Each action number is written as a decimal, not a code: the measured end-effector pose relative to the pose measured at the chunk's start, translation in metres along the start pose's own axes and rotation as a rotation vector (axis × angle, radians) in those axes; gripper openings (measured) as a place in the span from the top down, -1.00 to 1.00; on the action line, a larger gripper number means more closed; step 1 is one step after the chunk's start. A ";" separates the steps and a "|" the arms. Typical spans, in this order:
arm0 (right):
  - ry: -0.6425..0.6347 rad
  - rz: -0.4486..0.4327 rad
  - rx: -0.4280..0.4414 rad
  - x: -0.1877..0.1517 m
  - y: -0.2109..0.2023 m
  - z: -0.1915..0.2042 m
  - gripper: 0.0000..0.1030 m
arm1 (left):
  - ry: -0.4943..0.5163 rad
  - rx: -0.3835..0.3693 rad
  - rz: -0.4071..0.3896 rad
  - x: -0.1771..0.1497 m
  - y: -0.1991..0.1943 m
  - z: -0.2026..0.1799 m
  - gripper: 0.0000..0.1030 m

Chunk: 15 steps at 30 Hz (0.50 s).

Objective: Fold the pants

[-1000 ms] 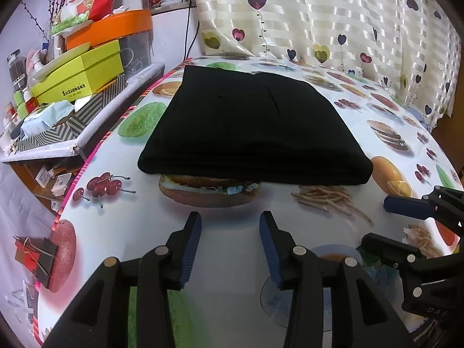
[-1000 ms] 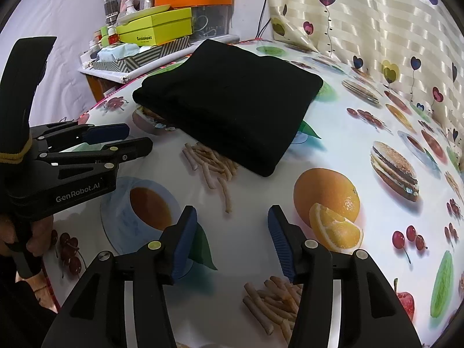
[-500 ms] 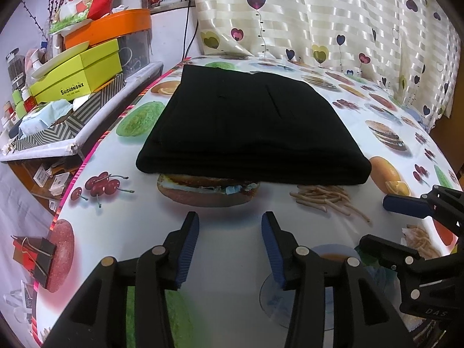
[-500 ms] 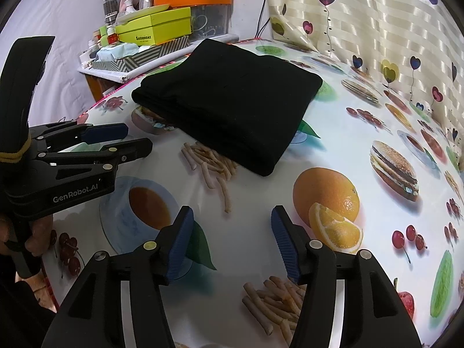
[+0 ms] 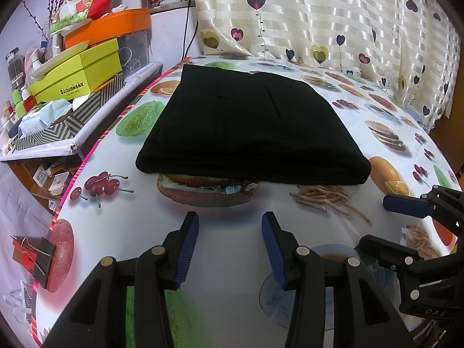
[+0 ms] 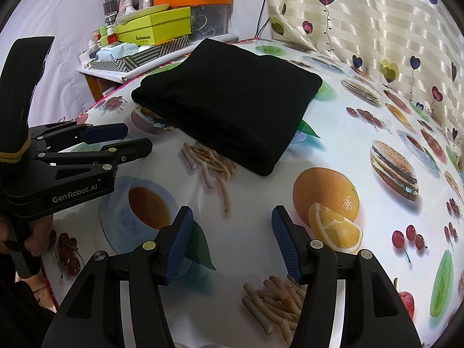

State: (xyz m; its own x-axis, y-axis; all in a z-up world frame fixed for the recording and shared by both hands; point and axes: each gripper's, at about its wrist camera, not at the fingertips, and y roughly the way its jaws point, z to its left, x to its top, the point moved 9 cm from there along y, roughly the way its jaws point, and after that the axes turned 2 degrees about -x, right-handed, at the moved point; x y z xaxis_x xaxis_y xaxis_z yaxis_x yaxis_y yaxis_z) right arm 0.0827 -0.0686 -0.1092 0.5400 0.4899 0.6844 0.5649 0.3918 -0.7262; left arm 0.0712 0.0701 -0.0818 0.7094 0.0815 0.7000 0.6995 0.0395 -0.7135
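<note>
Right wrist: right gripper [image 6: 230, 240] jaws spread wider than before.

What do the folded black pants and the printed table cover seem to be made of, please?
Folded black pants: likely soft matte knit or cotton-like fabric; it shows stitched seams and rounded, layered fold edges. Printed food-pattern table cover: probably glossy plastic or oilcloth, given its smooth sheen and soft reflections.

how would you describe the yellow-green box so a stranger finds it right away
Look at the cluttered side shelf left of the printed table. The yellow-green box sits on a striped box, under an orange lid. It alone bears dark lettering on its side.
</note>
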 end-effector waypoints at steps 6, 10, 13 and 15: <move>0.000 0.000 0.000 0.000 0.000 0.000 -0.12 | 0.000 0.000 0.000 0.000 0.000 0.000 0.06; 0.000 0.000 0.000 0.000 0.000 0.000 -0.13 | 0.001 0.000 0.000 0.000 0.000 0.000 0.06; 0.000 0.000 0.000 0.000 0.000 0.001 -0.13 | 0.001 0.000 0.000 0.000 0.000 0.000 0.06; 0.000 0.000 0.000 0.000 0.000 0.000 -0.13 | 0.001 0.001 0.000 0.000 0.000 0.000 0.06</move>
State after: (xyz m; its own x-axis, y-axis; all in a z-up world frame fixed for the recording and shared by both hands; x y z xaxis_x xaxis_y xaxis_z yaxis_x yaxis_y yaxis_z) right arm 0.0827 -0.0683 -0.1092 0.5401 0.4901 0.6842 0.5648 0.3916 -0.7264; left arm 0.0711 0.0705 -0.0818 0.7099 0.0802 0.6997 0.6991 0.0401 -0.7139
